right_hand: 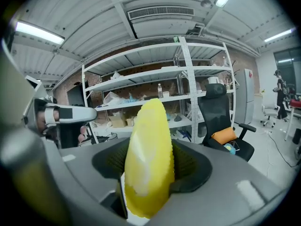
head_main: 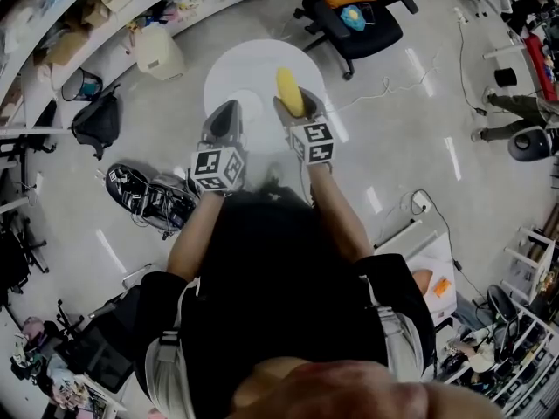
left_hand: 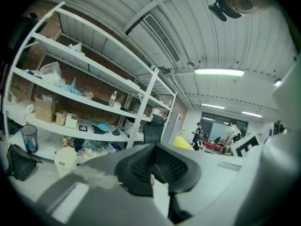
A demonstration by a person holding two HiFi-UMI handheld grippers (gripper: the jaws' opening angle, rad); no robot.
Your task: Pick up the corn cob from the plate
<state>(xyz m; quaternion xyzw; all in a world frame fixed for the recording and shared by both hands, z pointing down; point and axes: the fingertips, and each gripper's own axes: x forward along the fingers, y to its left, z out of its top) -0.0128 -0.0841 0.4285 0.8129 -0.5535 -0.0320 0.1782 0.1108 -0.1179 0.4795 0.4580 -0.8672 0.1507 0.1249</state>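
Note:
A yellow corn cob (head_main: pixel 289 92) stands nearly upright between the jaws of my right gripper (head_main: pixel 295 105), held over the round white table (head_main: pixel 262 59). In the right gripper view the corn cob (right_hand: pixel 148 159) fills the middle, with the right gripper (right_hand: pixel 150 175) shut on its lower half. My left gripper (head_main: pixel 224 117) hovers beside it on the left, over the table's near edge, its jaws together and empty. In the left gripper view the left gripper (left_hand: pixel 157 169) shows its dark pads meeting, and the corn cob's tip (left_hand: pixel 183 142) shows to the right. A pale plate (head_main: pixel 251 110) is faintly visible on the table.
A black office chair (head_main: pixel 354 16) with an orange cushion stands beyond the table on the right. A white bin (head_main: pixel 159 52) and a black bag (head_main: pixel 98 122) sit on the floor at left, below long white shelves (left_hand: pixel 84 102). Cables trail across the floor at right.

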